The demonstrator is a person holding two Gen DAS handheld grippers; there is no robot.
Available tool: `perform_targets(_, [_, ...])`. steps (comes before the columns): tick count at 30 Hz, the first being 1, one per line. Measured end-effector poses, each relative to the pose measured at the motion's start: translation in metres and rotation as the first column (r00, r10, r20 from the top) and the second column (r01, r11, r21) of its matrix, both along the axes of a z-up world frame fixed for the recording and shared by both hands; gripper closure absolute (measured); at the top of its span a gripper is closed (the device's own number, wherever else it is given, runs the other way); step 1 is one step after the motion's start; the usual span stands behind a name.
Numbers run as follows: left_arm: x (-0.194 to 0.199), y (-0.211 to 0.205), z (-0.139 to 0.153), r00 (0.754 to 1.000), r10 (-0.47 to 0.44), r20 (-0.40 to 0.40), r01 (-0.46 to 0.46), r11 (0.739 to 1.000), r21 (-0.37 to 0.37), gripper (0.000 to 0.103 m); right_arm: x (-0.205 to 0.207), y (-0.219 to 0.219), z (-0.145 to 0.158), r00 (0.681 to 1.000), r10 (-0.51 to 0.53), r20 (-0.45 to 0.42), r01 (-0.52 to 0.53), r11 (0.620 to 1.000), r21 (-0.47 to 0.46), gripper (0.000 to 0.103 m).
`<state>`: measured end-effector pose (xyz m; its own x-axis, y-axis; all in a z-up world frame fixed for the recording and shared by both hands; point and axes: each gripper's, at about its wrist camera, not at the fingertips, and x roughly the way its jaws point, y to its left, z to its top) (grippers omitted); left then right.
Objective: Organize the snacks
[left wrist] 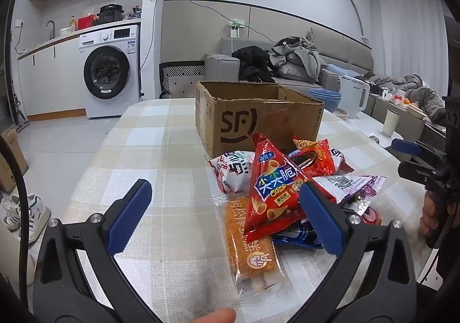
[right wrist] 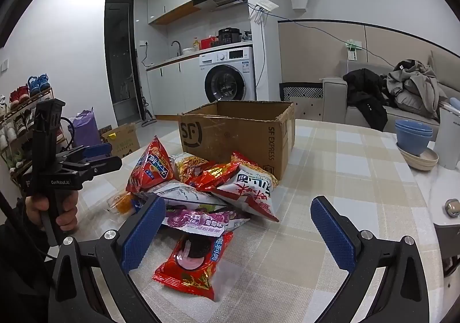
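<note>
Several snack packets lie heaped on the checked tabletop point(right wrist: 345, 179), just in front of an open cardboard box point(right wrist: 238, 133) (printed SF on its side). The left gripper point(left wrist: 227, 216) stands wide open and holds nothing, with a clear-wrapped orange cake bar point(left wrist: 250, 242) on the cloth between its blue pads and a red Crisp packet point(left wrist: 273, 188) behind. The right gripper point(right wrist: 238, 231) is equally wide and empty, hovering over a red cookie packet point(right wrist: 192, 259) and a purple packet point(right wrist: 201, 221).

Black-framed left gripper point(left wrist: 225, 219) and right gripper point(right wrist: 238, 234) carry blue ribbed fingers point(left wrist: 130, 216) and silver screws.
</note>
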<state>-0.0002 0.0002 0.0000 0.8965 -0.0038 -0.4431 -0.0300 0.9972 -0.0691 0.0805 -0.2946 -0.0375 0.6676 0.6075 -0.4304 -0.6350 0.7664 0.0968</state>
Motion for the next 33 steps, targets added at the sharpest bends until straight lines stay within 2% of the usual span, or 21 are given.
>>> perform_targets(33, [0.0001, 0.0001, 0.0, 1.0, 0.001, -0.005, -0.001, 1.0, -0.002, 0.001, 0.0006, 0.0005, 0.0002, 1.0, -0.001, -0.006, 0.001, 1.0, -0.003, 0.0])
